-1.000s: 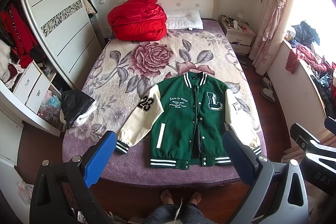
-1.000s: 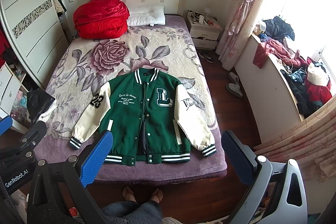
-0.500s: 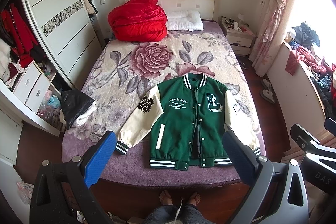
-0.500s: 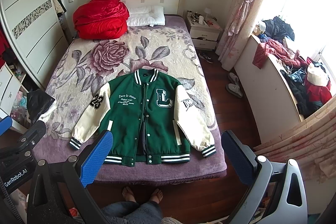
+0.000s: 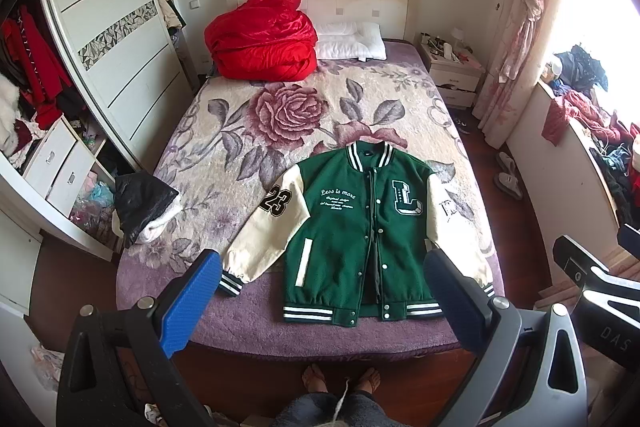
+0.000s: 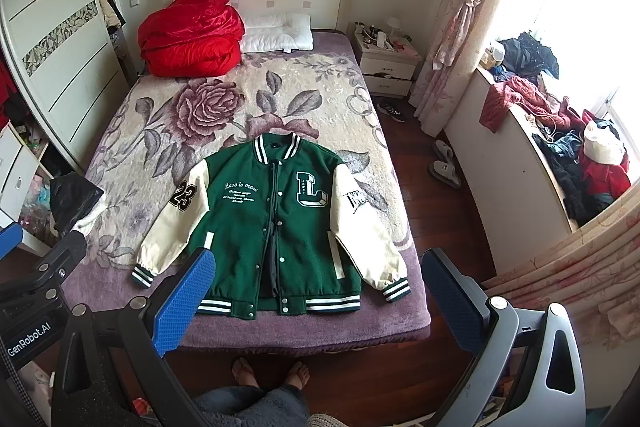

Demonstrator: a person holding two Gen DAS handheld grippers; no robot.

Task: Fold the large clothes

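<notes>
Almost nothing has changed: the green varsity jacket with cream sleeves [image 5: 362, 227] [image 6: 276, 223] still lies flat and unfolded on the floral bedspread [image 5: 320, 107], while the left gripper [image 5: 320, 299] and right gripper [image 6: 318, 301] stay raised, fingers spread and empty, so folding has not begun.

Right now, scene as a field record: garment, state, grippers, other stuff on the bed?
garment: jacket, green body, cream sleeves
state: flat, face up, unfolded, near the foot of the bed
left gripper: open, holding nothing, above the bed's foot
right gripper: open, holding nothing, above the bed's foot
also on bed: red quilt, pillow, black bag at its edge
</notes>
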